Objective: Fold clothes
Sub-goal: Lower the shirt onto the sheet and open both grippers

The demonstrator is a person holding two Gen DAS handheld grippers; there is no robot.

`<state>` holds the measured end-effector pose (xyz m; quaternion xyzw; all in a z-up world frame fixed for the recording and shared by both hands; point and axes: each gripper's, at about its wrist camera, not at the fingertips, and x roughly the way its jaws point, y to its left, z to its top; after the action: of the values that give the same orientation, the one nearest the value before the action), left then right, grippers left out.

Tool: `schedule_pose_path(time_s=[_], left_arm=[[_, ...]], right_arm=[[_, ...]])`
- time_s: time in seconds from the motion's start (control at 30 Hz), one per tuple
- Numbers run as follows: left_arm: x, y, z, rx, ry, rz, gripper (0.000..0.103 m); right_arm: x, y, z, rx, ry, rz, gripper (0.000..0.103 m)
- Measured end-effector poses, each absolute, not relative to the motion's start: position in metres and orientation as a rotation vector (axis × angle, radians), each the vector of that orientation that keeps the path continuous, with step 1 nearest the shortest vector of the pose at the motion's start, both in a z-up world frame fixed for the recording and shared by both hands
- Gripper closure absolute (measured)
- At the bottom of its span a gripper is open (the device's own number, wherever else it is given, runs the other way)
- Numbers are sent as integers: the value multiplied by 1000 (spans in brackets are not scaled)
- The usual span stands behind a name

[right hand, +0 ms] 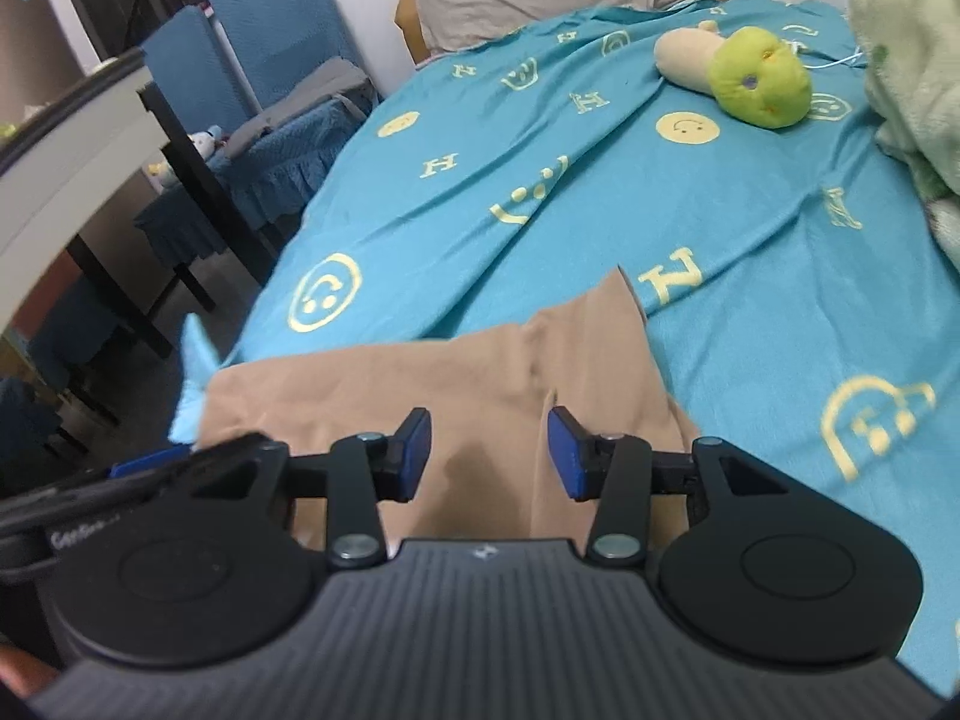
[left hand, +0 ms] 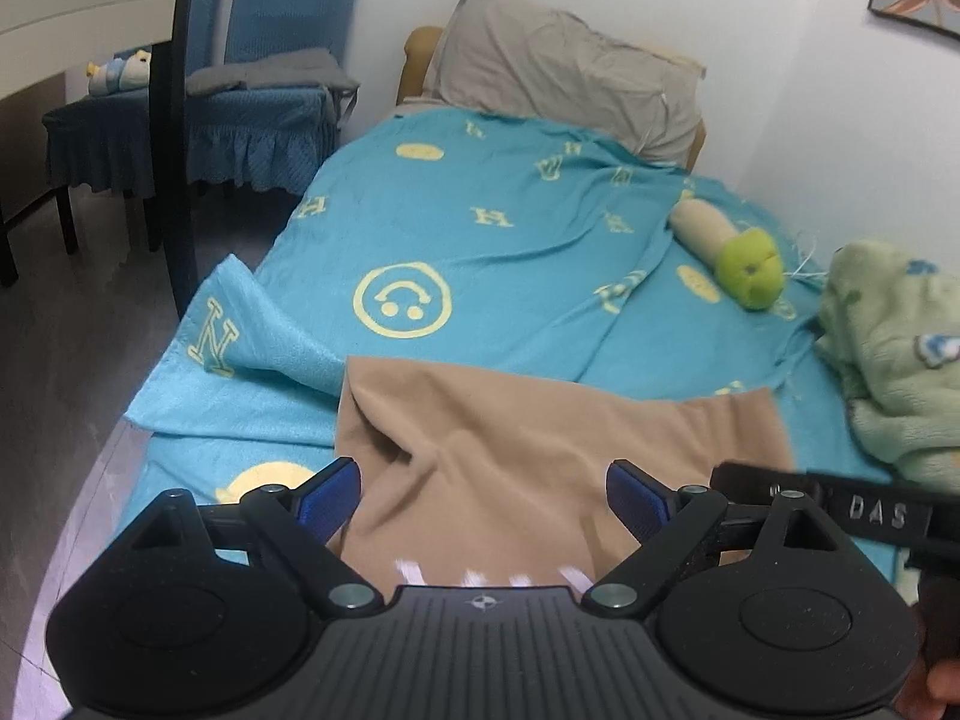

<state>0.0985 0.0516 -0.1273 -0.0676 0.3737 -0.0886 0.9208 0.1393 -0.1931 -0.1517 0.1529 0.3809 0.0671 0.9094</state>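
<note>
Tan garment (left hand: 540, 420) lies on the bed (left hand: 480, 228); both fingers released; regrip its 6 o'clock edge evenly, fold toward 12 o'clock

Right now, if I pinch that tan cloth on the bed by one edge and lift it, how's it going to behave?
The tan cloth will probably hang limp: it already lies in soft rumples. It looks thin, so likely light. Its folded layers may slide apart over the blue bedspread if lifted by one edge.
</note>
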Motion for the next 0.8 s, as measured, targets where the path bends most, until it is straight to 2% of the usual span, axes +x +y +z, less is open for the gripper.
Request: schedule_pose_path(time_s=[0.33,0.53,0.8], left_arm=[[66,36,-138,-28,861,-137,12],[47,39,-139,-54,899,-146,12],[43,41,-143,-79,937,-129,11]], right_arm=[[106,-190,-160,248,868,90,58],[84,-204,-152,351,837,57,56],[90,-197,-167,305,928,44,58]])
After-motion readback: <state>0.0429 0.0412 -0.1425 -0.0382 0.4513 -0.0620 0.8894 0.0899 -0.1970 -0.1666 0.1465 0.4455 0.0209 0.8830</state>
